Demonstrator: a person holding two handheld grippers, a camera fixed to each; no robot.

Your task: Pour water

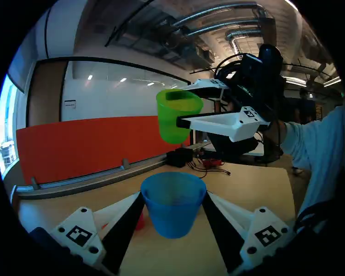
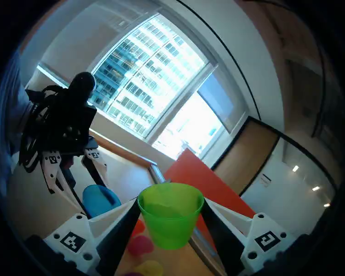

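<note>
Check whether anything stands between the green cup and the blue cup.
Nothing visible does. The green cup, in the right gripper, hangs above and beyond the blue cup in the left gripper, with open air between.

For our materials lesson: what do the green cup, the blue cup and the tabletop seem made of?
Green cup: probably plastic, translucent; light glows through its wall. Blue cup: probably plastic, smooth and fairly matte, thin even rim. Tabletop: pale wood or laminate, cannot tell which; flat, low sheen.
</note>
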